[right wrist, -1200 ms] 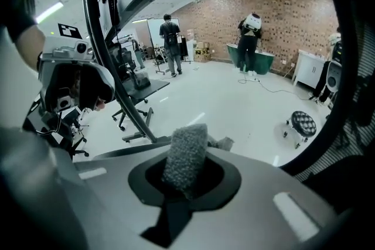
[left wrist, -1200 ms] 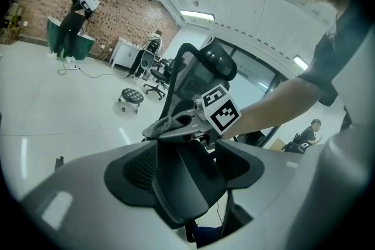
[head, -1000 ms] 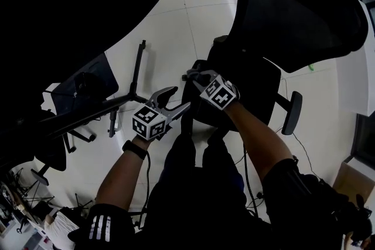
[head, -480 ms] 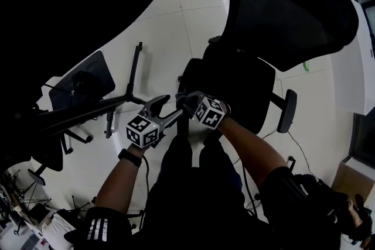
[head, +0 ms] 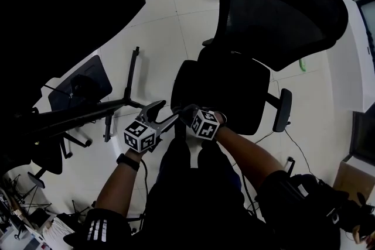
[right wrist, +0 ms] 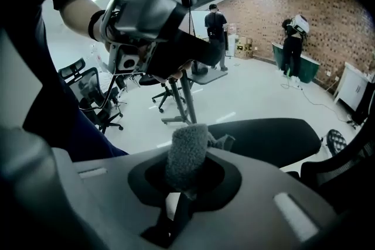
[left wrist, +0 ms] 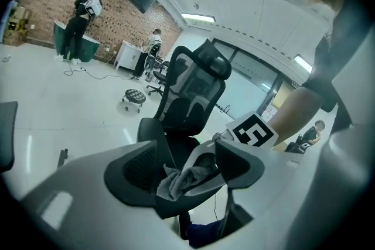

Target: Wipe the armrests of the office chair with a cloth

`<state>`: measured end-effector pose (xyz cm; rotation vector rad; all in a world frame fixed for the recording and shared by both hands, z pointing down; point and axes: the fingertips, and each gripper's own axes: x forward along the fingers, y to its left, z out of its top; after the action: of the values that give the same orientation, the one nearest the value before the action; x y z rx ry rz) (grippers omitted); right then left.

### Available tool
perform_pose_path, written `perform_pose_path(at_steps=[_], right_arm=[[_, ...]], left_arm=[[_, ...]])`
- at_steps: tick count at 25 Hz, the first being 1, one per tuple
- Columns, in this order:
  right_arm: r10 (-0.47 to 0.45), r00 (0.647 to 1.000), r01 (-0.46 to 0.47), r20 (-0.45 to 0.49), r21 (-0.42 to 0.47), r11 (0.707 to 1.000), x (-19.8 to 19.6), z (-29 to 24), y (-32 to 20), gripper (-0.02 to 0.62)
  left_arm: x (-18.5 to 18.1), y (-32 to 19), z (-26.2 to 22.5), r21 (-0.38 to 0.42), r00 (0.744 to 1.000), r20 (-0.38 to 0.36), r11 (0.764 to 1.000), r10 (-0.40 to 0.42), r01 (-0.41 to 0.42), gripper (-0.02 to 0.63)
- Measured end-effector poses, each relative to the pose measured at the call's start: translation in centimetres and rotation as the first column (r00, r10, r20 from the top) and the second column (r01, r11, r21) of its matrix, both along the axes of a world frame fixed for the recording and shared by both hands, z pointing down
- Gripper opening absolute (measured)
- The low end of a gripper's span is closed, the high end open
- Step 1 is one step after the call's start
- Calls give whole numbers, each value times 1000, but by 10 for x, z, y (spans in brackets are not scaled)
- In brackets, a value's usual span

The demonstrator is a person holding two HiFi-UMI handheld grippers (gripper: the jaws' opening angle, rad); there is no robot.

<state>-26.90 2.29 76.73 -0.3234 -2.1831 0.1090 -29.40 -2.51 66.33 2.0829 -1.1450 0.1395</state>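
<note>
— Where's the cloth (right wrist: 187,156)?
— Clenched in the right tool (right wrist: 185,184), by the near end of the chair's (head: 275,14) black armrest (right wrist: 263,134).
— And the left tool (left wrist: 188,168)?
— Released, jaws apart, just beside the right one, facing the cloth.

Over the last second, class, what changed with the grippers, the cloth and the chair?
The right gripper and left gripper drew back along the armrest toward the person. Nothing was visibly taken or released: the right stays shut on the cloth, the left open beside it. The chair stayed put.
</note>
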Motion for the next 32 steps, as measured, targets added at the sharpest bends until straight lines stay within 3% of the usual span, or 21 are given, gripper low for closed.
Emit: perform_pose_path(at_steps=[5, 13, 18, 22, 25, 32], right_arm=[[-31, 999, 30, -20, -36, 999, 21, -2, 16, 36], [165, 978, -156, 125, -74, 985, 65, -74, -15, 36], [299, 903, -291, 309, -74, 954, 107, -159, -48, 36], [383, 806, -398, 452, -66, 915, 157, -222, -77, 35], [435, 736, -444, 519, -116, 889, 194, -252, -85, 37], [438, 702, -481, 562, -80, 873, 265, -305, -57, 36]], left_arm=[[12, 0, -6, 7, 1000, 9, 1000, 17, -17, 331], [43, -16, -36, 66, 997, 24, 995, 67, -68, 331], [79, -33, -82, 154, 995, 45, 984, 84, -90, 331], [123, -48, -124, 231, 995, 50, 968, 88, -97, 331], [155, -54, -155, 257, 997, 26, 963, 71, -75, 331], [214, -36, -200, 324, 990, 18, 936, 138, -136, 331]])
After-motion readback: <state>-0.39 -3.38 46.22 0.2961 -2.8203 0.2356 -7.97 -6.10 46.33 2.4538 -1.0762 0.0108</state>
